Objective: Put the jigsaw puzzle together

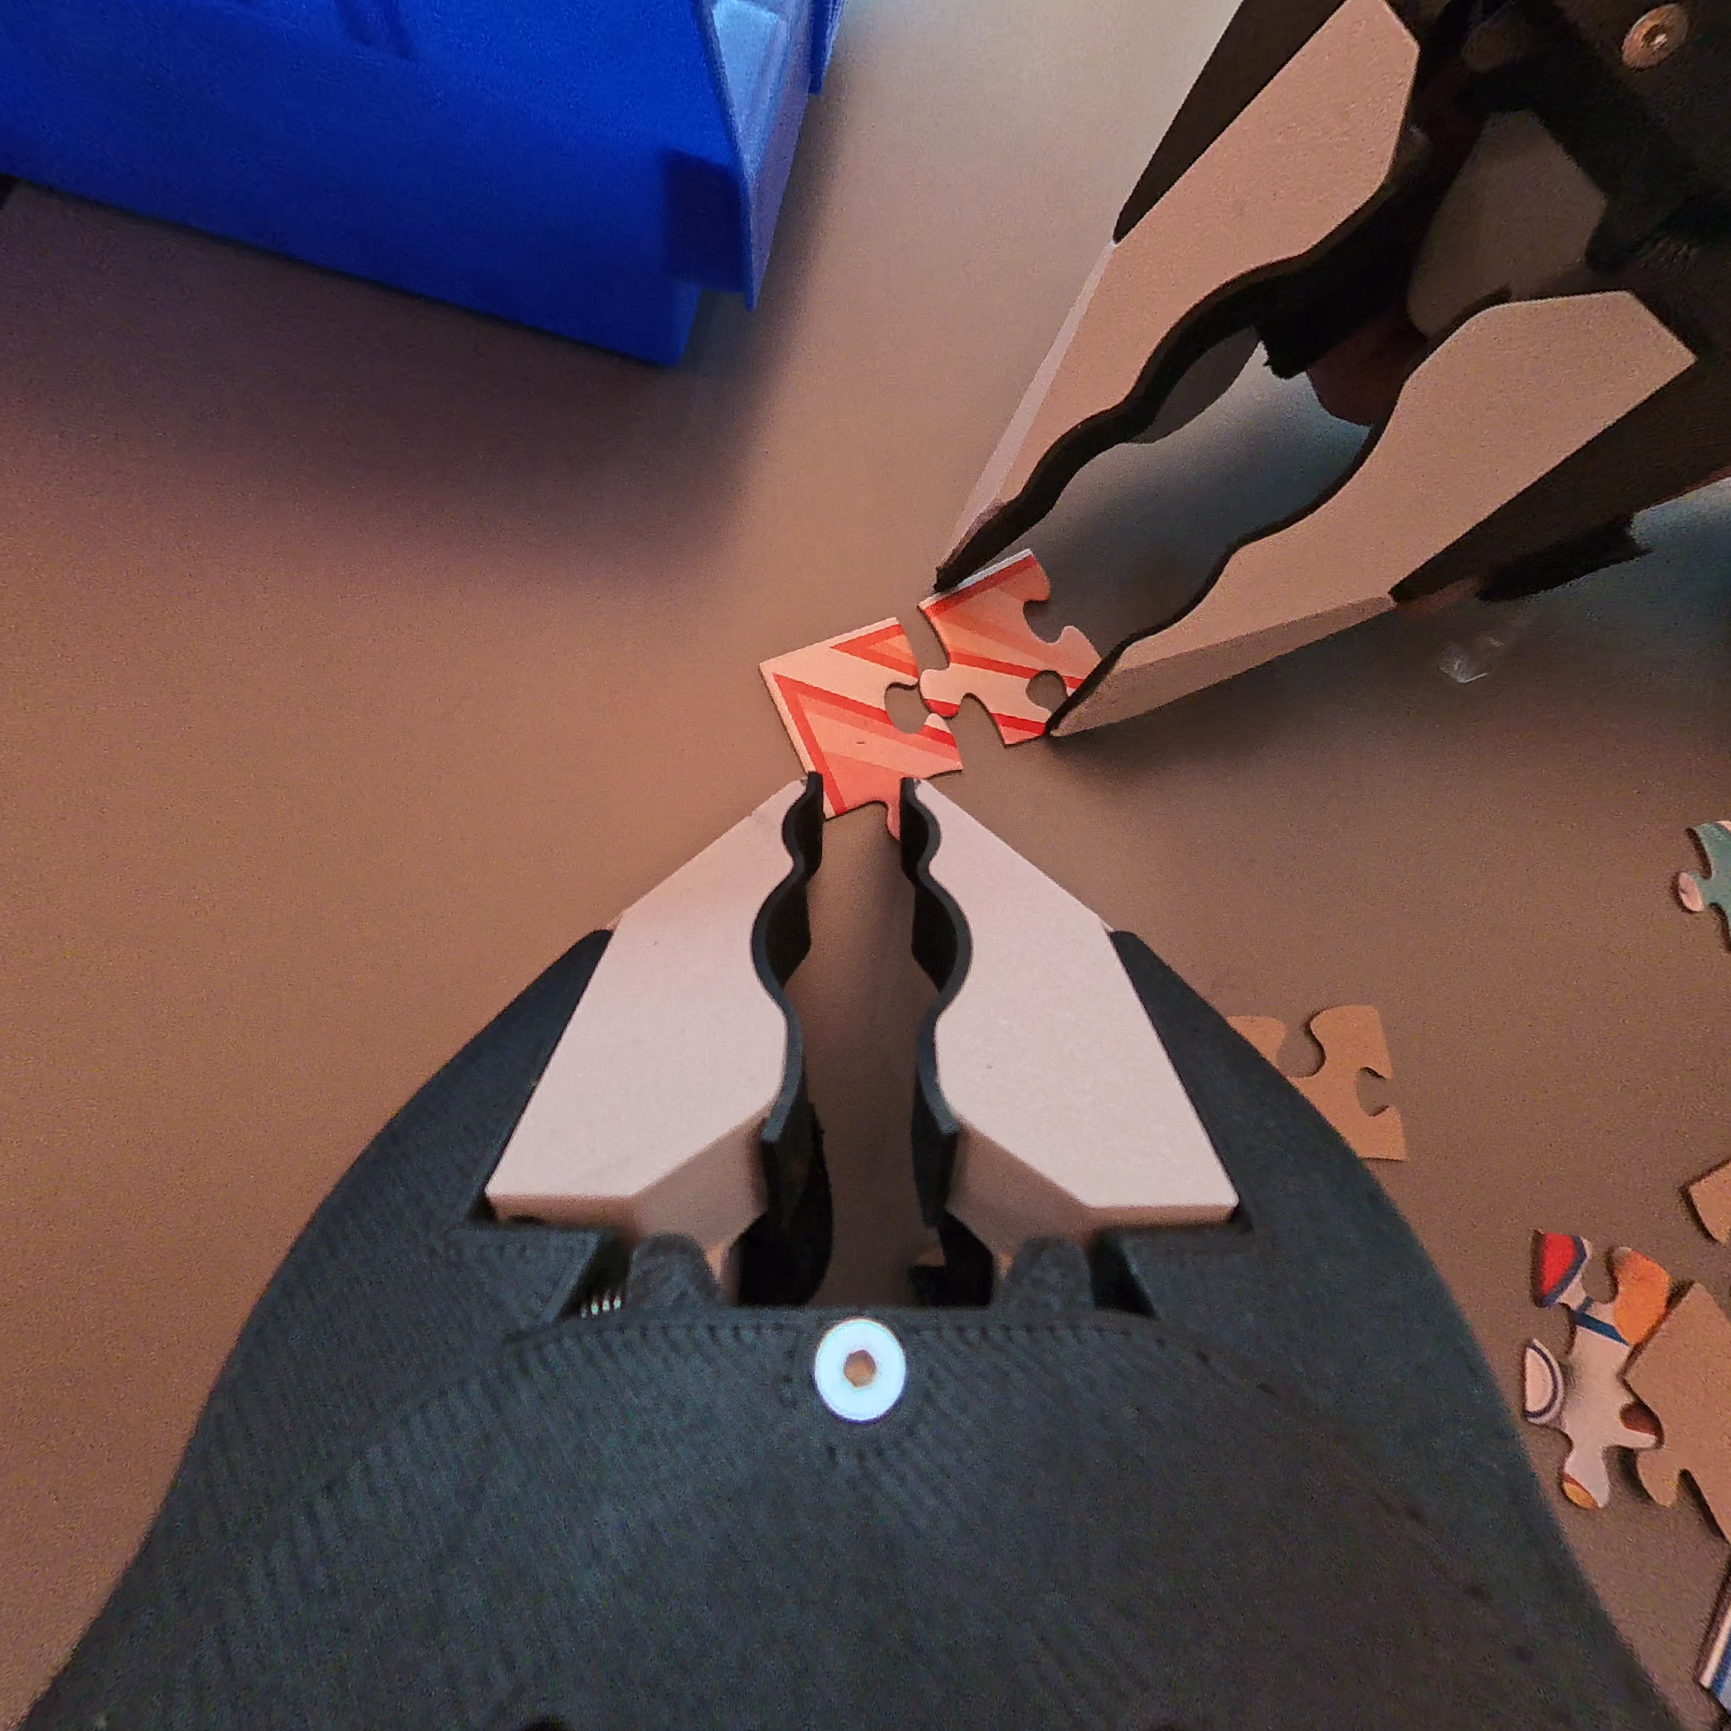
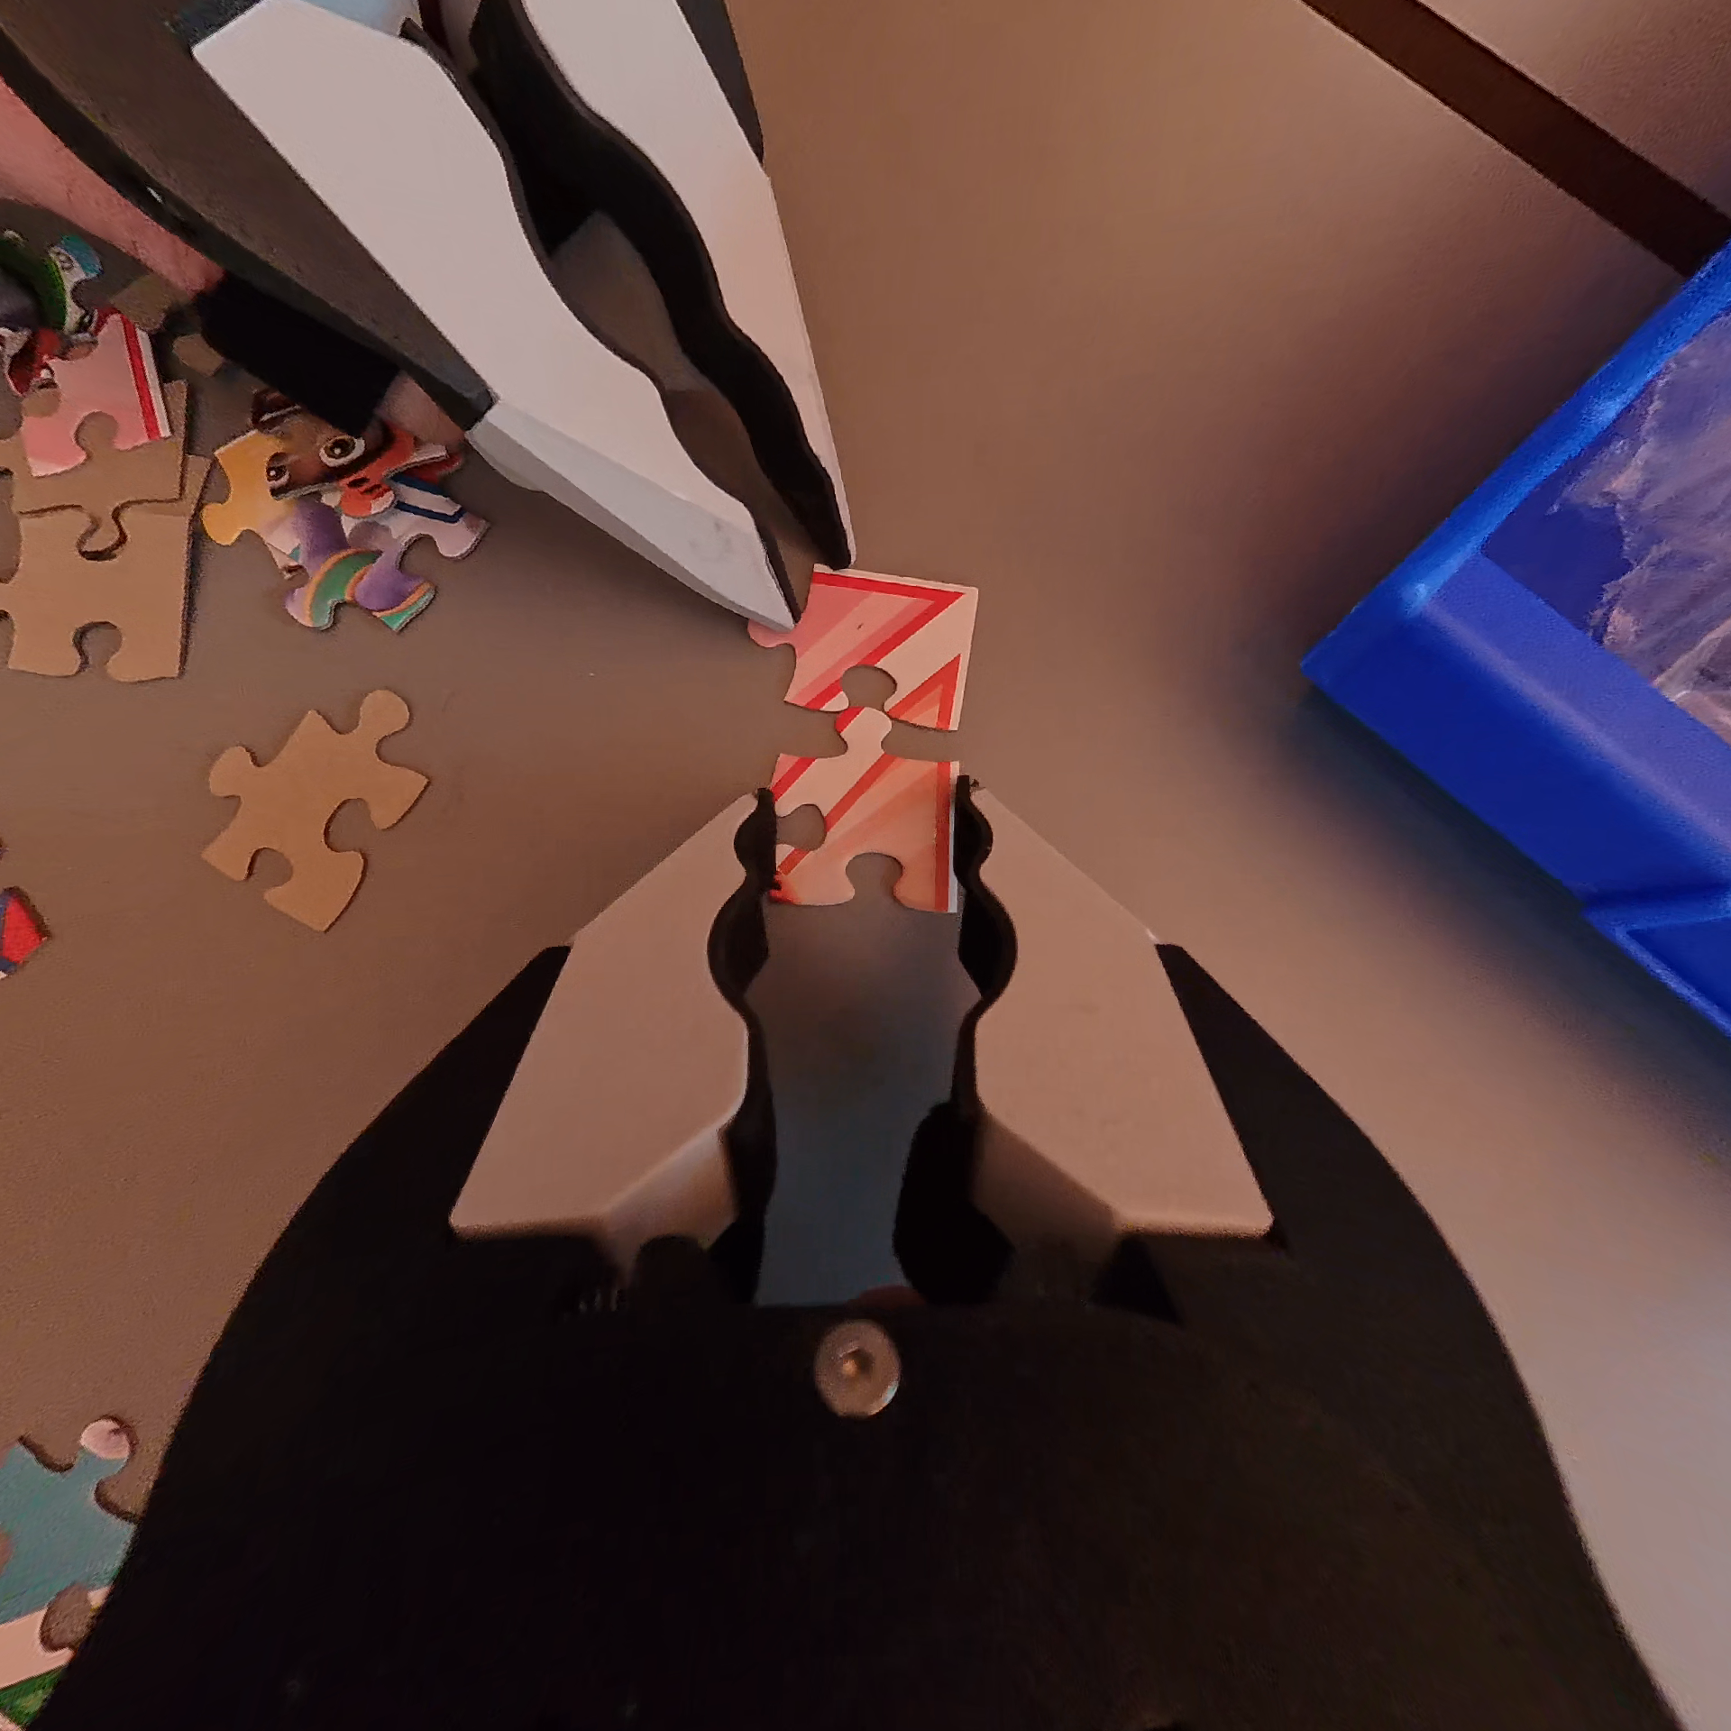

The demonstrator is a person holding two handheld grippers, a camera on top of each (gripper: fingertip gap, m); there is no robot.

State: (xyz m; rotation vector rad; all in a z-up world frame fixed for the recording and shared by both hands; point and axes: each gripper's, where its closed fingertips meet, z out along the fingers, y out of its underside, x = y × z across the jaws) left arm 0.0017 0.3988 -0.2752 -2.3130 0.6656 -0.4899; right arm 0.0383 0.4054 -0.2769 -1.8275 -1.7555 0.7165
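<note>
The right gripper, fingers clamped on the striped edge piece, points its tab at 12 o'clock toward the corner piece, pinched by the left gripper; a narrow gap remains.

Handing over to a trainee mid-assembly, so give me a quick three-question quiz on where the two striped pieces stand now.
1. True or false: the corner piece and the tabbed piece are fully interlocked.
2. What brackets the tabbed piece's sides? A) nothing B) right tool C) a bare hand
3. Fill in: the storage bin is ____ in colour.
Key: 1 false, a gap shows at the tab; 2 B; 3 blue.
</note>
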